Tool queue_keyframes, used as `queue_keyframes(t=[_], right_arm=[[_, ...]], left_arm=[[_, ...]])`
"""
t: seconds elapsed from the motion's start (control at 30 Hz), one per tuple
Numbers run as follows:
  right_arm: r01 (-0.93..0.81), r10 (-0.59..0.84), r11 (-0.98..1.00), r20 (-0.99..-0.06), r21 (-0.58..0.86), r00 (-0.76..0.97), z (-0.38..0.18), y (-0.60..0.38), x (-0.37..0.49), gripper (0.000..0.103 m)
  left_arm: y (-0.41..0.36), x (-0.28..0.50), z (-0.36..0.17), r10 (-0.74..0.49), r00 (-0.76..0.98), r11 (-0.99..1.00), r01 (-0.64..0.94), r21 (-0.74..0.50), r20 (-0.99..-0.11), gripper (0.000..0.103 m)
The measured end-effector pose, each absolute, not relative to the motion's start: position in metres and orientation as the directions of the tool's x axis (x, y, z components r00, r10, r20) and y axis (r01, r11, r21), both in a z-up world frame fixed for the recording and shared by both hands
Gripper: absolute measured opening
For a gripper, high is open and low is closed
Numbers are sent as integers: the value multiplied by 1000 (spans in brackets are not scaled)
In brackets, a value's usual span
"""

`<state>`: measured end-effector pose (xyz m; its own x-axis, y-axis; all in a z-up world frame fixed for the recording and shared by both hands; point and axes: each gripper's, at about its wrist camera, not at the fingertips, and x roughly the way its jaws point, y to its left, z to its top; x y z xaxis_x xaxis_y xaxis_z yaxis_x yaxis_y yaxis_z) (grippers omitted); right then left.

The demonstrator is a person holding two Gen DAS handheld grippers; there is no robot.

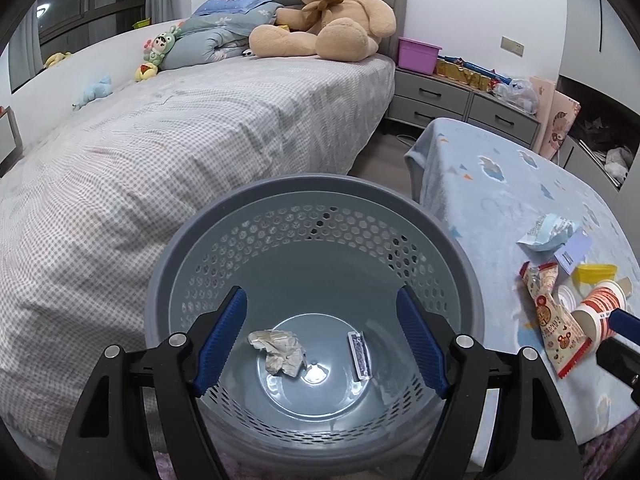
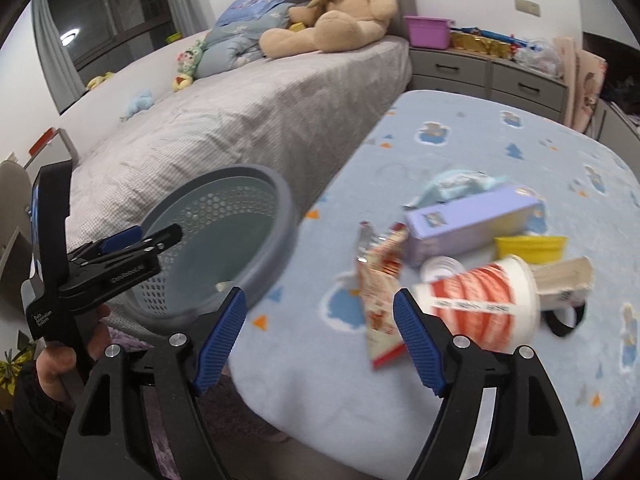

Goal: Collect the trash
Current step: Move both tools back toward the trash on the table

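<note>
A grey perforated bin [image 1: 256, 216] stands between the bed and a low table. Inside it lie a crumpled paper [image 1: 278, 350] and a small flat wrapper [image 1: 359, 354]. My left gripper [image 1: 322, 336] hangs open over the bin's mouth, holding nothing. On the blue blanket lies a heap of trash: a red-and-white paper cup [image 2: 476, 298] on its side, a snack wrapper [image 2: 380, 284], a purple carton [image 2: 468, 220], a yellow tub [image 2: 530, 246] and a pale blue bag [image 2: 452, 186]. My right gripper [image 2: 320, 334] is open above the blanket, just left of the cup and wrapper. The bin [image 2: 224, 208] sits to its left.
A bed with a checked sheet [image 1: 180, 140] and a big teddy bear [image 1: 328, 16] lies behind the bin. Grey drawers [image 1: 452, 100] with a purple box [image 1: 418, 54] stand at the back. A hand [image 2: 60, 360] holds the left gripper at the left of the right wrist view.
</note>
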<state>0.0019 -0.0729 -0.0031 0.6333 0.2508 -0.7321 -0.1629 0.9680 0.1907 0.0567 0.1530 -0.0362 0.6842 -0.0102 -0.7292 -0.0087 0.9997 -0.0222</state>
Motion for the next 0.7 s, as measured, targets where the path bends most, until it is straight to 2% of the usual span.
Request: queue_keyframes(t=[0.2, 0.33, 0.53, 0.7], right_arm=[[-73, 165, 985, -739, 155, 653, -5, -112, -13, 78], [-29, 102, 993, -742, 110, 662, -10, -129, -16, 85], [0, 62, 997, -753, 82, 655, -23, -142, -10, 94], [-1, 30, 999, -755, 38, 655, -29, -138, -1, 96]], left_arm=[[134, 45, -40, -55, 677, 998, 22, -55, -734, 74], [119, 37, -41, -90, 683, 996, 53, -74, -725, 74], [96, 31, -43, -100, 687, 993, 110, -34, -719, 74], [94, 32, -46, -99, 680, 993, 114, -28, -727, 74]])
